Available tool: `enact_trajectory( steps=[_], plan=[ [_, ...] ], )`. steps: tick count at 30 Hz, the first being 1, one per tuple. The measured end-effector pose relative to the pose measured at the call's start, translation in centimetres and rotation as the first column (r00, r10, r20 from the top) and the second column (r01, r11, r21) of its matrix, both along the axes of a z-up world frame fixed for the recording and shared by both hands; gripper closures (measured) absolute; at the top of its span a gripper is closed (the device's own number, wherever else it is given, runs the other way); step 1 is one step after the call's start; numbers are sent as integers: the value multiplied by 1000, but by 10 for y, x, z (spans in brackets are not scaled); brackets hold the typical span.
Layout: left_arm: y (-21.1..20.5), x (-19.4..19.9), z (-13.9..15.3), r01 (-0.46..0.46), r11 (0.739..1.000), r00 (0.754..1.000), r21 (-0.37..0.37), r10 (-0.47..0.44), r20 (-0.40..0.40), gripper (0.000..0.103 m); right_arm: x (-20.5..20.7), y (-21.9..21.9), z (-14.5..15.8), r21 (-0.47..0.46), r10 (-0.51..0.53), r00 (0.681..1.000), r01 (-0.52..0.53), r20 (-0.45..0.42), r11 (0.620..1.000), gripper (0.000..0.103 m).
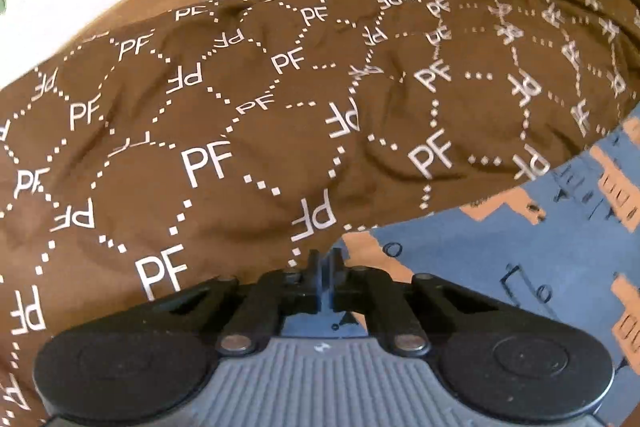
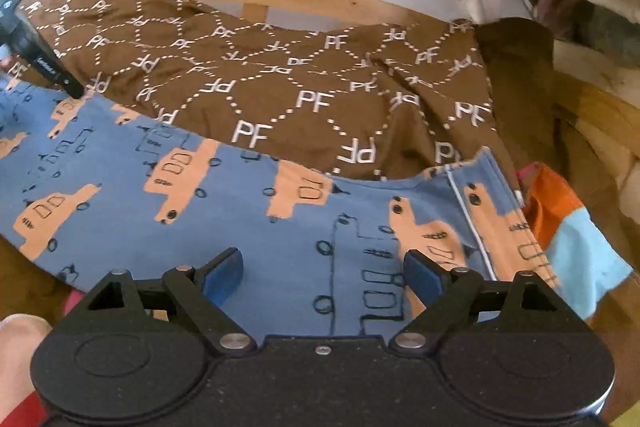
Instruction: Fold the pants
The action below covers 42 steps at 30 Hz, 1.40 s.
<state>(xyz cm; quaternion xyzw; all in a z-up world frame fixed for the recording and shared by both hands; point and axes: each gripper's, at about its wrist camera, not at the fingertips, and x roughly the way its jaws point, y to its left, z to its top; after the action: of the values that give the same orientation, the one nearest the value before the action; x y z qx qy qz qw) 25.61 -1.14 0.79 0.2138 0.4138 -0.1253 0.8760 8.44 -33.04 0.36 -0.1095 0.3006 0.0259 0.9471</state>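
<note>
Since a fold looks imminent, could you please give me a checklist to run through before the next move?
1. Left tool shut at brown pants edge: ok; cloth actually pinched: cannot tell.
2. Right tool open, holding nothing: ok.
3. Right tool over blue pants, not brown pants: not ok if both ends must lift.
4. Brown pants lie flat: not ok, wrinkled.
5. Brown pants overlap blue pants: not ok, may drag.
6. Orange cloth beside blue pants: ok, apart from brown.

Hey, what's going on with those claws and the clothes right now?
Left gripper shut on brown pants. Right gripper open over blue pants. Nothing blocking.
</note>
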Motion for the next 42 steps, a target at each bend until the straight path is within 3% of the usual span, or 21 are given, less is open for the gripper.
enact_trajectory(
  steps=[4, 7, 9, 11, 13, 17, 22, 25, 29, 33, 37, 39, 42],
  plan=[
    [0, 9, -15, -71, 995, 997, 77, 69, 22, 103, 3, 0, -2, -7, -6, 1000, 6, -16, 1000, 11],
    [0, 2, -9, -115, 993, 993, 20, 115, 22, 99, 1, -3, 1, 2, -16, 1000, 16, -8, 1000, 11],
    [-2, -9, 0, -127, 992, 991, 8, 126, 51, 85, -3, -8, 8, 34, -45, 999, 46, -8, 998, 11],
    [-15, -23, 8, -116, 993, 986, 31, 111, 123, 47, -12, -17, 21, 95, -92, 996, 91, 9, 991, 10],
    [-34, -34, 16, -50, 998, 981, 41, 41, 189, 41, -20, -26, 30, 124, -141, 989, 136, 33, 983, 5],
    [-86, -45, 25, 116, 993, 969, 34, -121, 216, 31, -31, -53, 41, 209, -255, 966, 241, 44, 948, 4],
    [-175, -39, 28, 314, 946, 941, -78, -298, 162, 29, -39, -81, 37, 300, -334, 942, 314, 18, 901, 7],
    [-220, -38, 23, 391, 912, 918, -122, -377, 127, 30, -42, -89, 32, 302, -344, 939, 325, 8, 896, 17],
    [-263, -34, -1, 433, 897, 901, -92, -430, 52, 35, -45, -92, 30, 329, -324, 946, 301, 16, 895, 25],
    [-284, -32, -22, 429, 903, 903, -24, -428, 37, 36, -45, -93, 28, 368, -296, 955, 273, 6, 889, 27],
    [-285, -32, -18, 410, 912, 912, -18, -409, 39, 33, -42, -99, 23, 424, -297, 953, 292, -56, 857, 27],
    [-282, -33, -9, 400, 915, 915, -45, -397, 70, 34, -41, -103, 22, 452, -311, 948, 305, -63, 838, 27],
    [-277, -36, 8, 445, 884, 895, -145, -434, 98, 34, -37, -107, 20, 490, -330, 941, 319, -66, 811, 23]
  ],
)
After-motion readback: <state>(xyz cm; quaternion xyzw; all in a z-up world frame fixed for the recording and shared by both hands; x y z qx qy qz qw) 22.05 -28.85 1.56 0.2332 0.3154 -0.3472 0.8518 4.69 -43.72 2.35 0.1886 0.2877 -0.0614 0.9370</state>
